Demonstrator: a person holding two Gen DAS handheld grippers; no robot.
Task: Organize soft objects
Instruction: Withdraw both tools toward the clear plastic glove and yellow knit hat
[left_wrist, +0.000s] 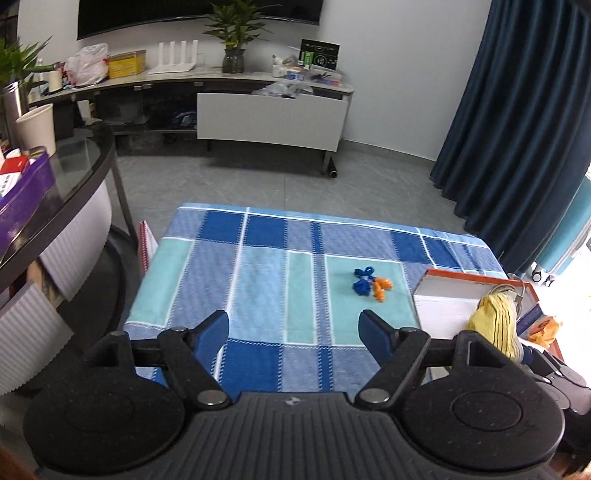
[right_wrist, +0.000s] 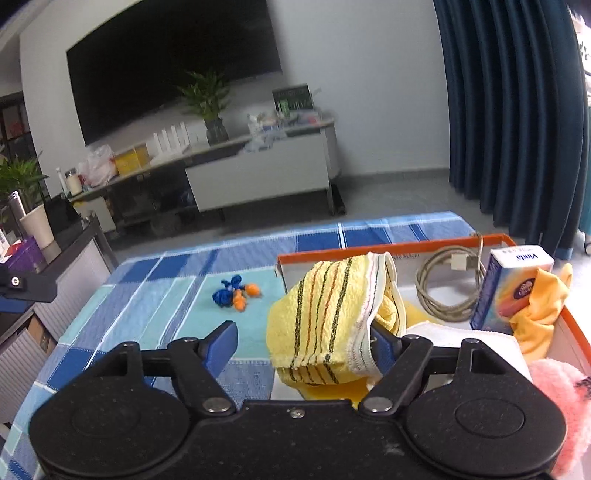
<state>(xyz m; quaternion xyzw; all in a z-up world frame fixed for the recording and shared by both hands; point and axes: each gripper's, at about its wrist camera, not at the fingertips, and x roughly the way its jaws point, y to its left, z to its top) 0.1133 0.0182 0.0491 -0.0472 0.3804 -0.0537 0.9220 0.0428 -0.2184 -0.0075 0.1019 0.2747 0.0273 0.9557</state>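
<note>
Yellow striped towel (right_wrist: 325, 317), bunched, hangs over near-left corner of orange-rimmed box (right_wrist: 399, 243), draped on the right-hand finger of the right gripper (right_wrist: 303, 345); jaws spread wide, left finger clear of cloth, so not pinched between the two. Box also has coiled grey cable (right_wrist: 443, 284), upright tissue pack (right_wrist: 513, 288), orange-yellow cloth (right_wrist: 543, 306), pink fluffy item (right_wrist: 561, 398) at near-right; blue-and-orange knotted toy (right_wrist: 234, 291) lies on checked blue tablecloth (right_wrist: 155, 295) just left of box, not touching it. Left gripper (left_wrist: 293, 332) wide open, holding nothing, over cloth nr the front edge w/ toy ahead-right.
</note>
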